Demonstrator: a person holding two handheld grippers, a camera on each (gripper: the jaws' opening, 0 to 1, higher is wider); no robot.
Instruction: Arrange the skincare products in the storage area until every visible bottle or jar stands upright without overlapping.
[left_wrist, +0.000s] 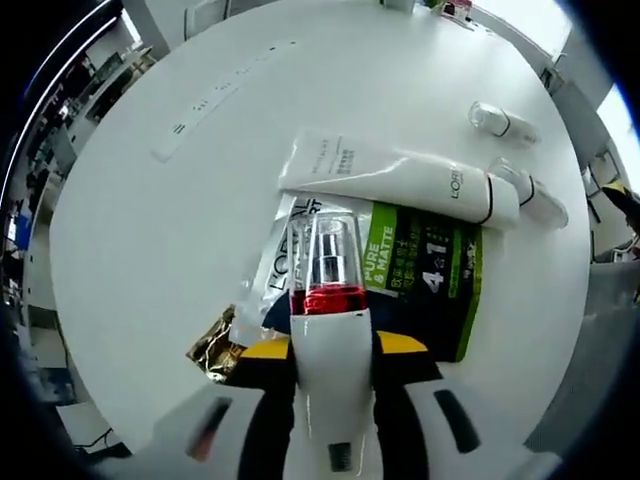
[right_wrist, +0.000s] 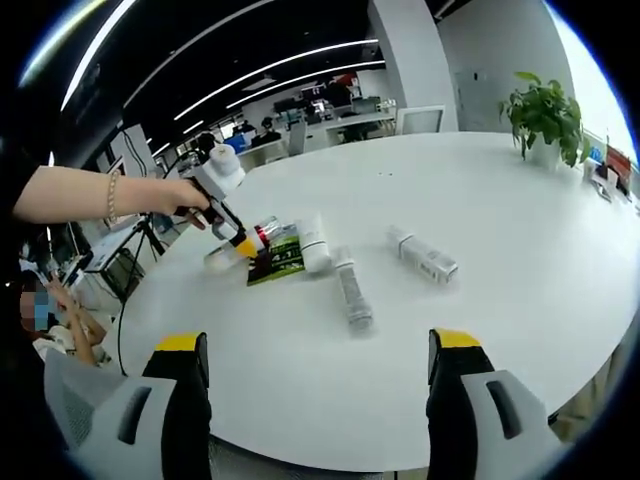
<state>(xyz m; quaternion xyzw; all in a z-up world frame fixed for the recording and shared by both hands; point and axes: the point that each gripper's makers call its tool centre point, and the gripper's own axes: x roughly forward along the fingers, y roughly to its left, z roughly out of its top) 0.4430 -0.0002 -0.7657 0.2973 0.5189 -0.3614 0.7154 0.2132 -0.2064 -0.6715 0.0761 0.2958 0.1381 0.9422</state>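
In the left gripper view, the left gripper (left_wrist: 330, 330) is clamping its fingers on a white pump bottle with a clear cap and a red band (left_wrist: 331, 300), holding it above a cluster of products on the round white bench (left_wrist: 200, 200). Beneath it are lying a long white squeeze tube (left_wrist: 400, 178), a green and black flat pack (left_wrist: 425, 270) and a white sachet (left_wrist: 285, 250), overlapping one another. Two clear-capped small bottles (left_wrist: 505, 122) (left_wrist: 530, 192) are lying on their sides beyond.

In the right gripper view, the right gripper (right_wrist: 315, 385) is hovering with its fingers spread wide and empty, well apart from the products. A hand (right_wrist: 175, 195) is carrying the left gripper over the cluster, and two white bottles (right_wrist: 353, 290) (right_wrist: 424, 256) are lying flat nearby.

Judging from this, little is done: nothing is standing upright yet, and every item is awaiting righting and separating.
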